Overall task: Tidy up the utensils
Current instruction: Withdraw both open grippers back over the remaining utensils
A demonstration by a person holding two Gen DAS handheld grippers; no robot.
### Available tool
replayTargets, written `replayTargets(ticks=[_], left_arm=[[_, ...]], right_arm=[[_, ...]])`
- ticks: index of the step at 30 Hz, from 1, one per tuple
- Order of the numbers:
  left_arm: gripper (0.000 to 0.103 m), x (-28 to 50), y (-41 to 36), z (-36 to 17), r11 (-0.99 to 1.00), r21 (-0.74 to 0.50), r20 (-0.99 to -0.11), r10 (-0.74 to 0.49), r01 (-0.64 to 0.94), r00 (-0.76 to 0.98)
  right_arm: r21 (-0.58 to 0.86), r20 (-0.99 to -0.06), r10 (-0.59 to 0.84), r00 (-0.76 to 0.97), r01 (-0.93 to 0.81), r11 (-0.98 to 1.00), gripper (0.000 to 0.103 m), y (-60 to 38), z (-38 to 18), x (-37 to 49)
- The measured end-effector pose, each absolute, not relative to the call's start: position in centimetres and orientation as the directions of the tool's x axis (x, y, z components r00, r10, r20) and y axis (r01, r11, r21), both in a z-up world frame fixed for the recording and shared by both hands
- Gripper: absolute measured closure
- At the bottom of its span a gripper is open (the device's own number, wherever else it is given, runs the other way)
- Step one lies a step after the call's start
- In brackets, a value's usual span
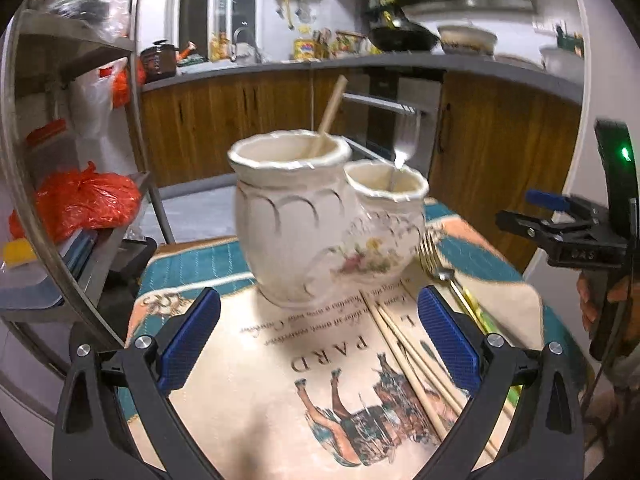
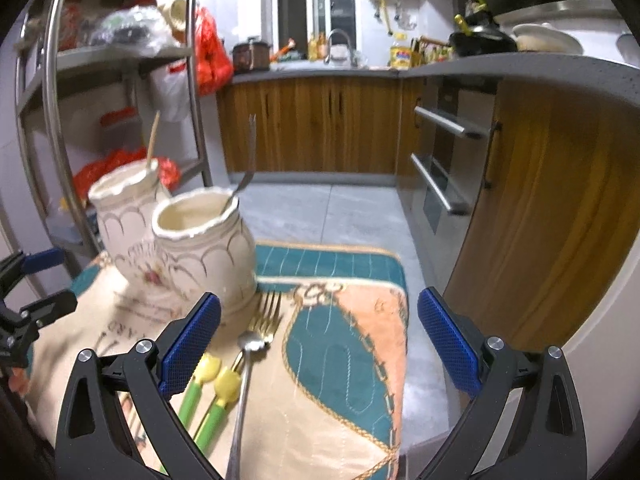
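A white ceramic double holder [image 1: 320,220] stands on the printed cloth [image 1: 260,360]. Its larger pot holds one wooden chopstick [image 1: 330,114]; its smaller pot [image 2: 204,244] holds a silver fork [image 1: 406,140], tines up. Loose chopsticks [image 1: 408,356] and a gold fork [image 1: 434,260] lie on the cloth right of the holder. In the right wrist view a gold fork [image 2: 266,316], a silver spoon [image 2: 244,384] and two green-and-yellow handles [image 2: 208,396] lie near the holder. My left gripper [image 1: 318,332] is open and empty above the cloth. My right gripper [image 2: 320,336] is open and empty.
A metal shelf rack [image 1: 80,160] with red bags stands left of the small table. Wooden kitchen cabinets [image 2: 320,128] and an oven with steel handles [image 2: 444,152] lie beyond. The cloth's right edge [image 2: 402,340] drops to the tiled floor.
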State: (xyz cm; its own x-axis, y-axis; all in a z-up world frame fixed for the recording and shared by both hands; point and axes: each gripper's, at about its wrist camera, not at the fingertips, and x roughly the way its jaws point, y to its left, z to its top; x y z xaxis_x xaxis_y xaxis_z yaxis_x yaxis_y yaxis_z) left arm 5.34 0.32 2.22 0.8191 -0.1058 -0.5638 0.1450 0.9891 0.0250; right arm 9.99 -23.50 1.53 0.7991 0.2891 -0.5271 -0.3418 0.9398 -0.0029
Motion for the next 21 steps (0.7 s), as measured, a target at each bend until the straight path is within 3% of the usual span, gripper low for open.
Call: replayTargets(ticks=[12, 17, 19, 21], left_arm=[[0.006, 5.3, -3.4, -0.7, 0.955, 0.115, -0.688, -0.122, 0.274, 0.715], [0.020, 5.3, -4.4, -1.6, 0.945, 0.100, -0.733, -0.141, 0.310, 0.666], [0.033, 5.2, -4.4, -1.8, 0.943, 0.091, -0.750, -0.146, 0.320, 0.646], [0.040, 5.2, -4.5, -2.0, 0.943, 0.075, -0.766, -0.154, 0.325, 0.624]], right_arm=[[0.036, -0.582, 0.308, 0.752, -0.354, 0.934, 0.010, -24.0, 0.7, 9.3], [0.058, -0.619, 0.330, 0.713, -0.378, 0.924, 0.032, -23.2, 0.2, 8.1], [0.073, -0.639, 0.341, 0.690, -0.386, 0.919, 0.043, -22.8, -0.1, 7.4], [0.090, -0.653, 0.358, 0.668, -0.400, 0.912, 0.049, -22.4, -0.3, 6.8]])
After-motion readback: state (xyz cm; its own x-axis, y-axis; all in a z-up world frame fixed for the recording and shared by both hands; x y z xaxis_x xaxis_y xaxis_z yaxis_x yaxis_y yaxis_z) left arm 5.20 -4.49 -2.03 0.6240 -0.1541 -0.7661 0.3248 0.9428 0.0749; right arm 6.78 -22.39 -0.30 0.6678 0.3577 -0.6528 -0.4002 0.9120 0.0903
